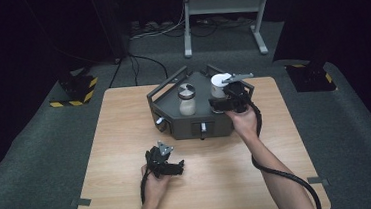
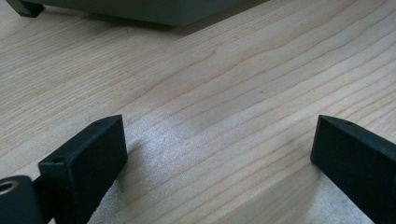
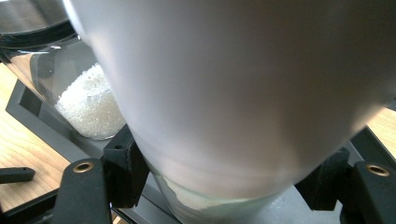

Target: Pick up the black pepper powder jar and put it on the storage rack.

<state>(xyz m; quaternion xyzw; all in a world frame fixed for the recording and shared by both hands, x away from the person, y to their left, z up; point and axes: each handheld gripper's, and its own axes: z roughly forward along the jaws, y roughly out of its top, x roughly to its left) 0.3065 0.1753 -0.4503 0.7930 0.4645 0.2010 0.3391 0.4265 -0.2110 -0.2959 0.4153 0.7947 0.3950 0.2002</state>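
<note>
A dark grey tray (image 1: 174,120) stands at the back middle of the wooden table (image 1: 130,194). In it stands a glass jar (image 1: 187,101) holding white grains (image 3: 91,105). My right gripper (image 1: 226,101) is at the tray's right side, shut on a white-lidded jar (image 1: 218,84). That jar's pale lid (image 3: 233,79) looms close in the right gripper view, pinched between both black fingers (image 3: 123,168). My left gripper (image 1: 171,167) rests low on the table in front of the tray. Its jaws stand wide apart over bare wood, holding nothing (image 2: 219,154).
Beyond the table a metal stand (image 1: 223,6) and loose cables (image 1: 140,63) lie on the grey carpet. Yellow-black striped blocks (image 1: 74,90) sit on the floor at the left and right. Bare wood (image 2: 210,84) stretches between the left gripper and the tray.
</note>
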